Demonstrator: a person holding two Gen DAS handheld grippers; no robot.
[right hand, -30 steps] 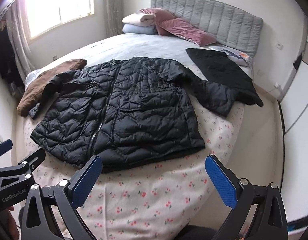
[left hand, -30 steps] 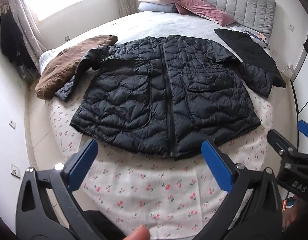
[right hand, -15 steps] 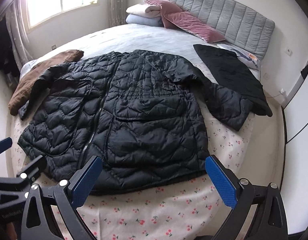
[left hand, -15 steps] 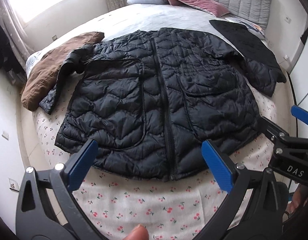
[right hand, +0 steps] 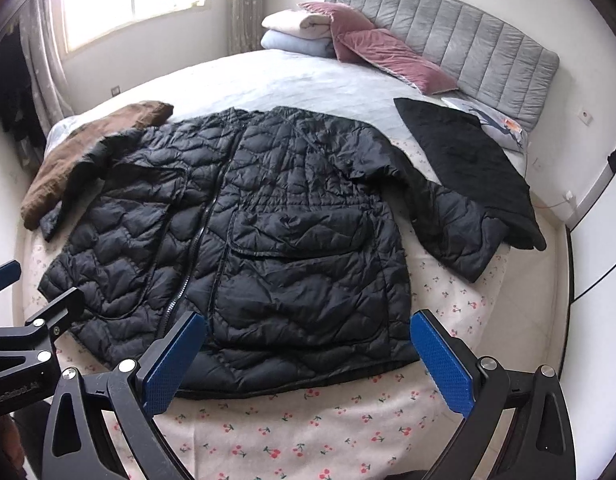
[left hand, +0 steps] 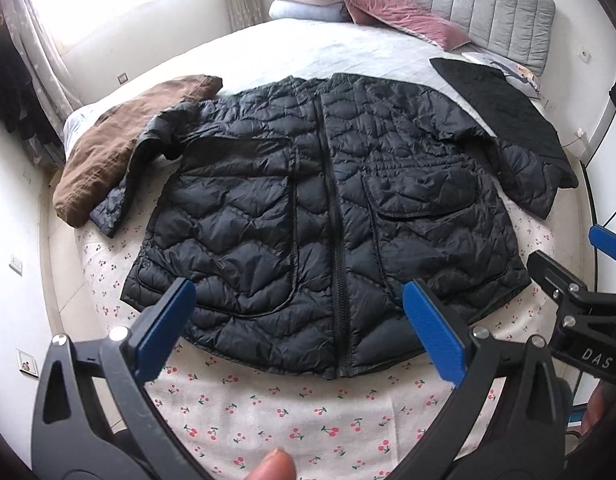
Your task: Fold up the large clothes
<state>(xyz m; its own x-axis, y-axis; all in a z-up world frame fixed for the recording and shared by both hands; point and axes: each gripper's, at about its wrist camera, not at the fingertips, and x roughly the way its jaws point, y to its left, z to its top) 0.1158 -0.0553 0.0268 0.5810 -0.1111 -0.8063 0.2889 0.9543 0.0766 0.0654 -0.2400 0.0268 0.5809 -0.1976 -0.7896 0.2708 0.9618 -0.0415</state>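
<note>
A black quilted puffer jacket [left hand: 328, 208] [right hand: 243, 240] lies flat and zipped on the bed, front up, hem toward me, both sleeves spread outward. My left gripper [left hand: 297, 330] hovers open just over the hem near the zipper's lower end, with nothing between its blue pads. Over the hem's right half, my right gripper [right hand: 308, 360] is open and empty too. Each gripper shows at the edge of the other's view: the right gripper [left hand: 580, 292] and the left gripper [right hand: 23, 320].
A brown garment [left hand: 115, 144] [right hand: 83, 148] lies under the jacket's left sleeve. A black folded garment [left hand: 500, 104] [right hand: 468, 160] rests by the right sleeve. Pillows [right hand: 348, 40] and a grey headboard [right hand: 468, 44] stand at the far end. The cherry-print sheet [left hand: 291, 420] covers the near bed edge.
Both grippers have moved forward and down toward the jacket's hem, so the jacket looms larger. Both stayed open; the jacket has not moved.
</note>
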